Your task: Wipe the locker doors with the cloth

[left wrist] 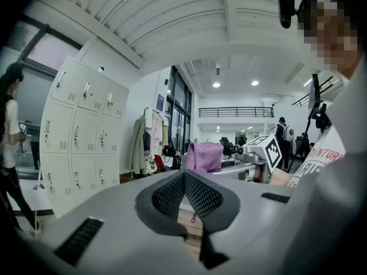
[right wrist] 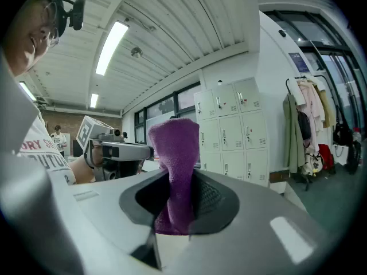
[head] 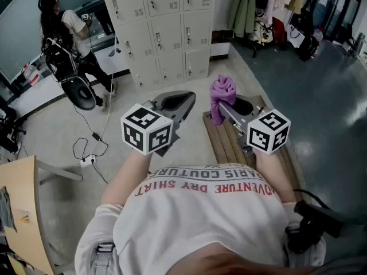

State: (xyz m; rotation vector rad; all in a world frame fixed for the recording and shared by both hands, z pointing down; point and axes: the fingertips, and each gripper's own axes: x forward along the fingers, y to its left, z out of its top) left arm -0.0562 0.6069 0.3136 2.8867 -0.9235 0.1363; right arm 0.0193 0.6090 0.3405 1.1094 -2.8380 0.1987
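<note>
Facing, from well apart, a bank of pale grey metal lockers (head: 163, 27), three columns wide, each door carrying a small handle and vent slots. Showing nothing of any contents, every door in sight being shut.

Gripping a purple terry cloth (head: 222, 93) in the right gripper (head: 222, 109), the two jaws clamping on the cloth's lower part. Carrying it with its long axis running upright along the jaws, the bunched, rounded end rising clear above the fingertips and a short tail hanging below the pads in the right gripper view. Pointing that bunched end toward the lockers in the head view. Holding the cloth in the air, touching no door, and showing over the far end of a slatted wooden bench (head: 225, 145).

Pressing the jaws of the left gripper (head: 182, 99) together at their tips, with nothing between them. Holding both grippers side by side in front of a white printed T-shirt (head: 206, 211).

Losing the top of the locker bank past the upper edge of the head view. Hiding both hands behind the black-and-white marker cubes (head: 147, 129). Making out only loosely some hanging coats (head: 246, 7) to the right of the lockers, and a second person (head: 69, 30) standing left of them.
</note>
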